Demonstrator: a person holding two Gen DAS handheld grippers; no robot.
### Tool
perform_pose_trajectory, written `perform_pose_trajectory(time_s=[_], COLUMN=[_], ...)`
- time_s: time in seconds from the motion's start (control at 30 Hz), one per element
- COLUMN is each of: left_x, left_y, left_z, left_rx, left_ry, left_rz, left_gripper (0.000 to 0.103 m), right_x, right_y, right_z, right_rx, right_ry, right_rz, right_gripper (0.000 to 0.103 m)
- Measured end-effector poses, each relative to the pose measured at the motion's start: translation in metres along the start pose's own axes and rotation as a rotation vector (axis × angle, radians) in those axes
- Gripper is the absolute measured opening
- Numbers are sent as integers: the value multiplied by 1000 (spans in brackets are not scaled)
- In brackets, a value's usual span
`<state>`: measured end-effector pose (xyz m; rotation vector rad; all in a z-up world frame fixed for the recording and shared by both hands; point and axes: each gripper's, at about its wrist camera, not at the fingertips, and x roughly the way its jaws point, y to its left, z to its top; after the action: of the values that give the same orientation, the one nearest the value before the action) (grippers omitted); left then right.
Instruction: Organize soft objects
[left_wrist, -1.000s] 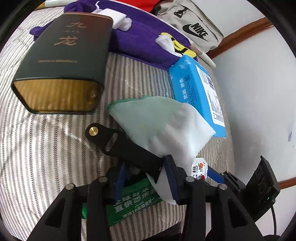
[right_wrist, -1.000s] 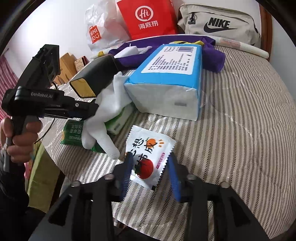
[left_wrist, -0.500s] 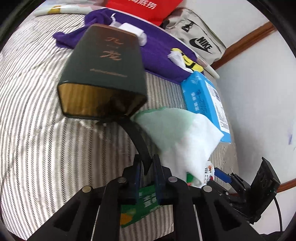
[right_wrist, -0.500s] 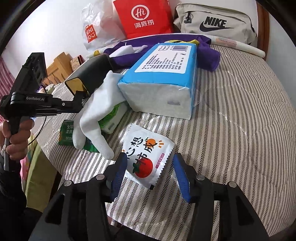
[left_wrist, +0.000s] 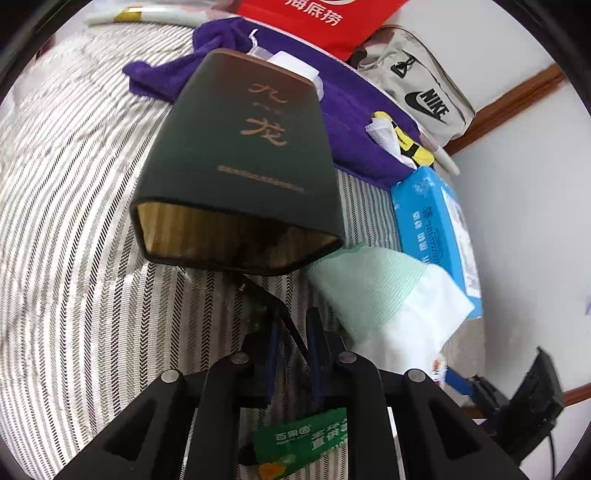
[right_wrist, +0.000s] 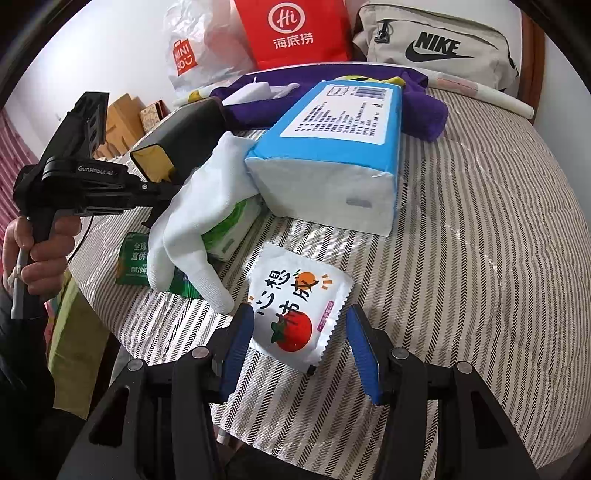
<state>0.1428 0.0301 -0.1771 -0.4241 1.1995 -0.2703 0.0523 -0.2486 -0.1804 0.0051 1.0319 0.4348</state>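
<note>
The dark green box (left_wrist: 240, 162), gold-lettered on top with a gold end face, sits tilted on the striped bedspread (left_wrist: 74, 258). From under its near end a thin black strap (left_wrist: 275, 310) runs down into the left hand-held gripper (left_wrist: 291, 343). Its blue-padded fingers (left_wrist: 314, 332) stand nearly together with the strap between them; motion blur leaves it unclear whether they actually pinch it.

Just right of the box lies a white glove (left_wrist: 388, 306) with a pale green cuff, draped over a green-and-white tissue pack (right_wrist: 229, 225) and touching the large blue tissue pack (right_wrist: 332, 147). A flat green sachet (left_wrist: 306, 439) lies under the glove at the bed's edge, below the left hand-held gripper.

The right hand-held gripper (right_wrist: 299, 347) is spread wide, its blue fingers (right_wrist: 236, 343) on either side of a white snack packet (right_wrist: 299, 306) printed with a tomato. The packet lies flat on the bedspread, and neither finger clearly touches it.

In the right wrist view a bare hand (right_wrist: 40, 251) grips the handle of the left tool beside the bed.

Behind the box a purple cloth (left_wrist: 343, 107) is bunched, with a yellow, black and white item (left_wrist: 402, 144) on it. Further back stand a red paper bag (right_wrist: 291, 33), a clear Miniso plastic bag (right_wrist: 192, 55) and a beige Nike bag (right_wrist: 439, 44).
</note>
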Motion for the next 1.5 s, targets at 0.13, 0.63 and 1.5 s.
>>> perform_pose_trajectory(time_s=[0.13, 0.63, 1.5], left_x=[0, 1, -25], left_y=[0, -13, -9], left_z=[0, -4, -16], left_rx=[3, 78, 69], left_ry=[-10, -38, -72], left_rz=[27, 111, 70], left_gripper=[7, 8, 5], right_x=[-2, 10, -13], right_y=[3, 8, 2], right_z=[0, 9, 5], right_rx=[-11, 52, 35], right_ry=[2, -22, -136], right_rz=[-22, -80, -176], right_gripper=[54, 73, 36])
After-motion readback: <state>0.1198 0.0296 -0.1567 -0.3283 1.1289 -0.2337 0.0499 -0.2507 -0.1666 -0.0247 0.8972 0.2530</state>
